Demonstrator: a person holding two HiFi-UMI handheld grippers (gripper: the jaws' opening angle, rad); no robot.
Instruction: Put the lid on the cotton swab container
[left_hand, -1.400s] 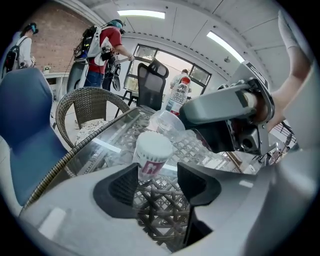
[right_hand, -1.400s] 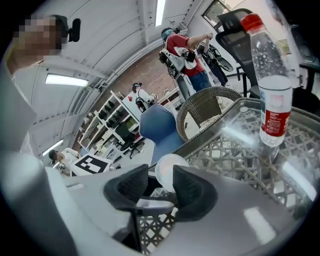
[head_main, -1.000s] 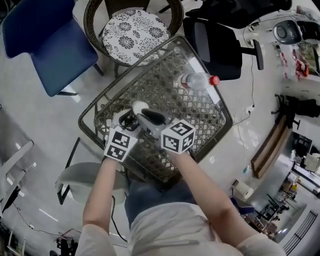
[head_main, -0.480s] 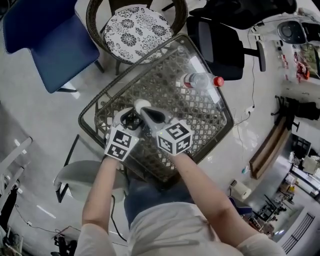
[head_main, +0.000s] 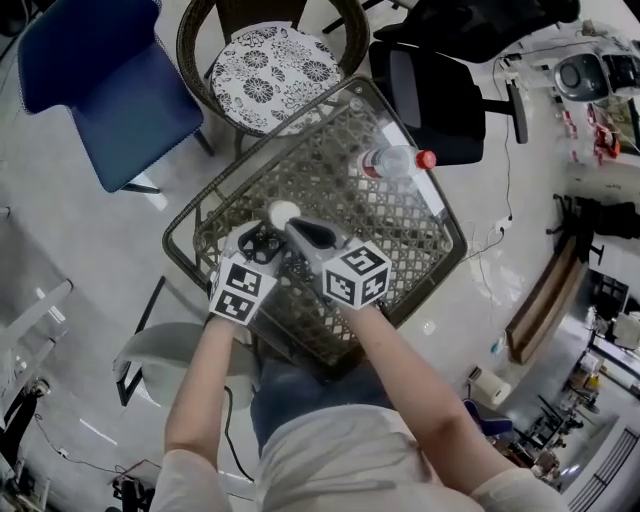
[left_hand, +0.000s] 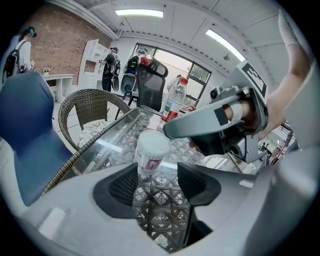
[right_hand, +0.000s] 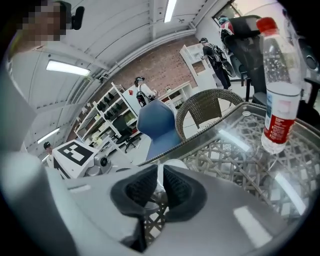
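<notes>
The cotton swab container is a small clear tub with a white lid on top. It stands upright on the glass-topped wicker table and shows as a white disc from above. My left gripper is open, and the tub stands just beyond its fingertips. My right gripper reaches in from the right, its tip beside the lid's edge. Its jaws stand a narrow slit apart and are opening. I see nothing gripped between them, and the white lid shows past them.
A water bottle with a red cap lies on the table's far right part; in the right gripper view it appears as. A wicker chair, a blue chair and a black office chair ring the table.
Both grippers stay at the container. The right gripper's tip has shifted only slightly beside the lid.
</notes>
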